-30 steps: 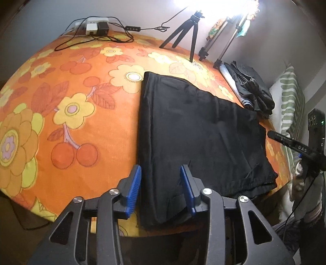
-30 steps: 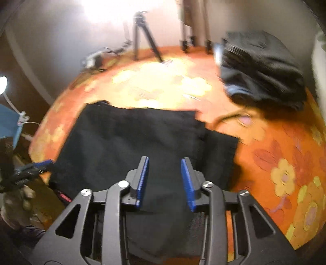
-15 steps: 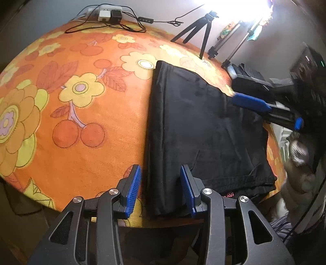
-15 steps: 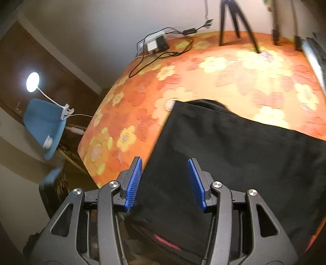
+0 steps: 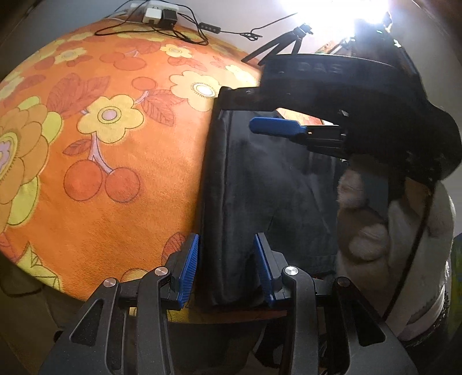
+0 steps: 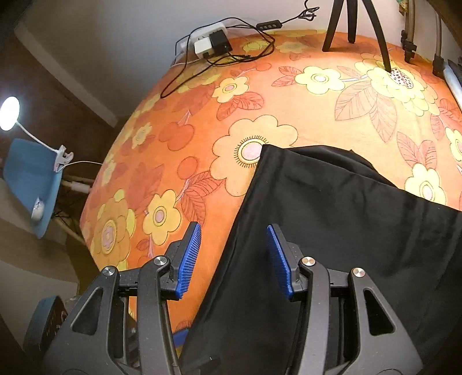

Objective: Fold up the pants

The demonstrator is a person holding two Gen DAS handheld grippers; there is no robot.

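From my left camera the black pants (image 5: pixel 260 184) lie folded flat on the orange flowered cloth of the tabletop (image 5: pixel 109 161), their left edge running from 12 o'clock down to the near rim at 6. My left tongs (image 5: pixel 226 269) are spread wide, blue pads on either side of the pants' near left corner, gripping nothing. My right tongs (image 5: pixel 277 127) reach in from 2 o'clock over the far part of the pants; half a second ago they sat further off toward 3 o'clock, and they now fill much more of that view.

In the right camera the right tongs (image 6: pixel 234 259) stand wide apart and hold nothing, straddling the left edge of the pants (image 6: pixel 332 230); since the last frame the fabric's far corner has come nearer and the picture has sharpened.

No containers show. At 12 o'clock on the tabletop sit a power strip (image 6: pixel 209 41) with tangled cables and a black tripod (image 6: pixel 356 26). Off the tabletop at 9 o'clock I see a blue chair (image 6: pixel 31 181) with a clip lamp (image 6: pixel 10 114) lit, and a pale wall behind
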